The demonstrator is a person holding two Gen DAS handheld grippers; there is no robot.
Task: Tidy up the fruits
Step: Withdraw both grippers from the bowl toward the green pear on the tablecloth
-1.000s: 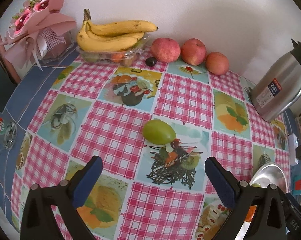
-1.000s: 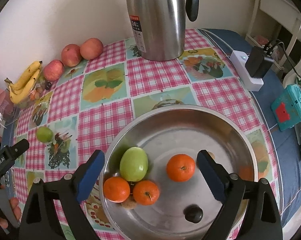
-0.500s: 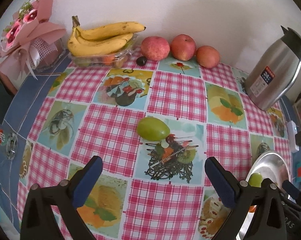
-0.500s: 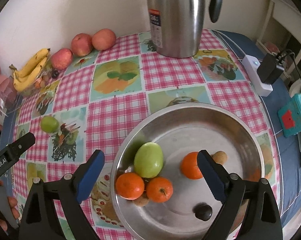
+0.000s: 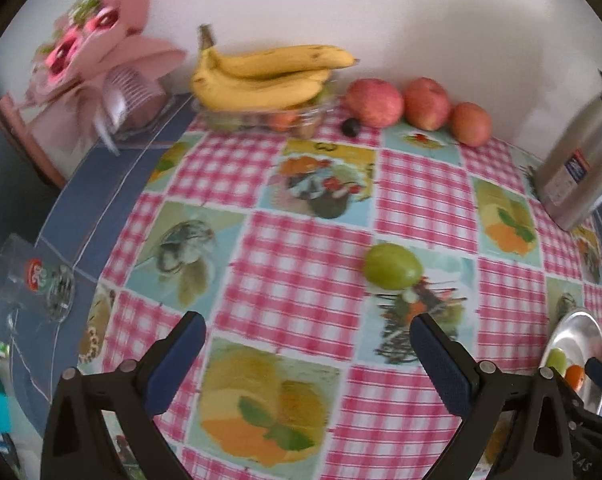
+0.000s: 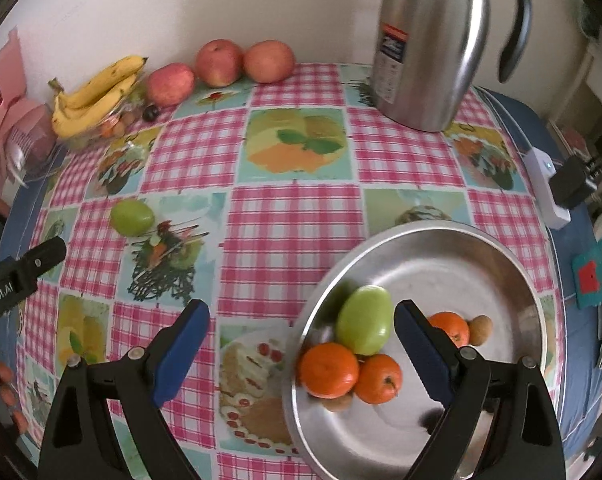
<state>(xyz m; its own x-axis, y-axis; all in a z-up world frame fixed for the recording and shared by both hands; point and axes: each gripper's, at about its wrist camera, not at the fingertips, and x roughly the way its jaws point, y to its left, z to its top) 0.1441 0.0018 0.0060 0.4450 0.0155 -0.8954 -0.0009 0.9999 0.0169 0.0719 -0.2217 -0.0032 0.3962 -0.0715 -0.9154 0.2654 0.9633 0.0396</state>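
Hovering over the checked tablecloth (image 5: 301, 272), left gripper (image 5: 307, 354) jaws wide, empty; round green fruit (image 5: 393, 266) lies ahead on the cloth.

Right view: right gripper (image 6: 301, 338) jaws wide, empty, above the steel bowl (image 6: 461, 240) rim holding green fruit and oranges (image 6: 328, 369).

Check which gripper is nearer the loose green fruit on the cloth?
Left. The left gripper hangs open just short of the green fruit; the right gripper is open at the bowl's rim, farther off.

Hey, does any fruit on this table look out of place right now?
Yes: one green fruit lies alone on the tablecloth, apart from the metal bowl holding another green fruit and the oranges.
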